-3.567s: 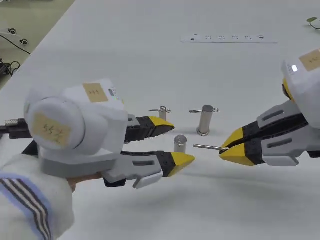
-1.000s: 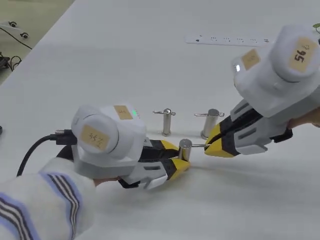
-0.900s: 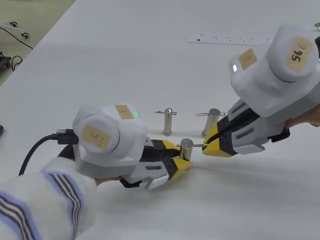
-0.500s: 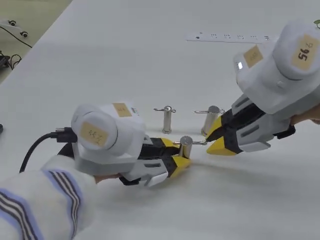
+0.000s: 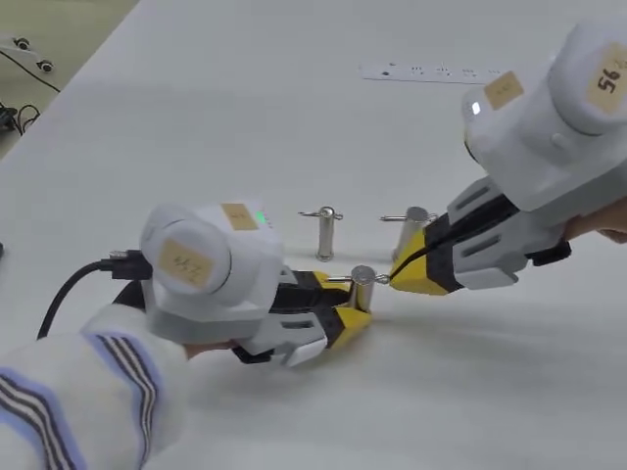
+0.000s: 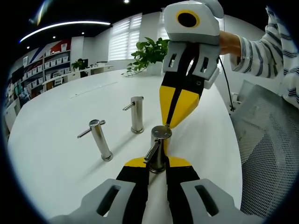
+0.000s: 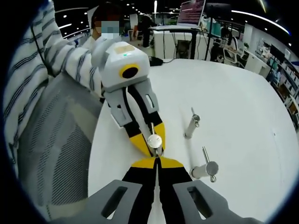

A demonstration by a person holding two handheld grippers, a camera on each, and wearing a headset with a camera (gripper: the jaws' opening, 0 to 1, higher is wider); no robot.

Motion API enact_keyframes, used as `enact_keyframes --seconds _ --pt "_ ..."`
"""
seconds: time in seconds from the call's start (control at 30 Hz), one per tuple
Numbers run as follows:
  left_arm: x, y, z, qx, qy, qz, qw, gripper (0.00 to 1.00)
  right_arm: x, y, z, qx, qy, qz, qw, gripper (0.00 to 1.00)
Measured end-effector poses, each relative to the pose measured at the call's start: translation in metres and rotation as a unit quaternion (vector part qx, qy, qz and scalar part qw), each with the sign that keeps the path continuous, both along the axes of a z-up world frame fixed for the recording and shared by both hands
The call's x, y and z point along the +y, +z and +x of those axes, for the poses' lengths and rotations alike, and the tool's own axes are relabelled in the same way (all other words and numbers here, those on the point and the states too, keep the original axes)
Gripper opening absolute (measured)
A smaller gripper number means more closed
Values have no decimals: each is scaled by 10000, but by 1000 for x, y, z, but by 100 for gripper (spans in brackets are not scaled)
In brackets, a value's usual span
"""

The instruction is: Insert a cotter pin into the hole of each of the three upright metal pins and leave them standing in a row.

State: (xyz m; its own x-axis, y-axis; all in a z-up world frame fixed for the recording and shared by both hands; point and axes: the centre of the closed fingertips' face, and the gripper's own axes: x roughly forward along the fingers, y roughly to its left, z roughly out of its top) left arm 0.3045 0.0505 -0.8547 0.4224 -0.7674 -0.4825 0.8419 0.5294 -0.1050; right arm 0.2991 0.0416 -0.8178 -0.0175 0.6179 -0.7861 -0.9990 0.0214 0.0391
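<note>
The left gripper point(image 5: 348, 315) is clamped on the upright metal pin point(image 5: 363, 283); directly opposite its tips, the right gripper point(image 5: 400, 278) is pinched shut on the cotter pin point(image 6: 151, 152), which lies crosswise through the pin's head.

head view looks down; both gripper views face each other closely across one pin point(image 6: 158, 151).

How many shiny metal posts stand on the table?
3. The near post stands between the left tongs, the far left post behind it, the far right post beside the right tongs.
</note>
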Motion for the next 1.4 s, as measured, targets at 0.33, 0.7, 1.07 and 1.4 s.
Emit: enact_keyframes --seconds 0.33,0.7,1.07,1.4 --pt "0 0 -1 95 72 -129 9998 12 -1 2 -4 -11 -91 125 9999 4" --pt "6 5 -7 157 -97 -188 9997 28 -5 4 -8 316 -673 880 9933 21" --pt "23 30 -24 404 263 -740 9961 58 6 0 -9 229 -901 1322 9868 41" --pt "31 40 -29 336 511 -846 9945 100 20 -6 -9 432 -1039 1715 9787 41"
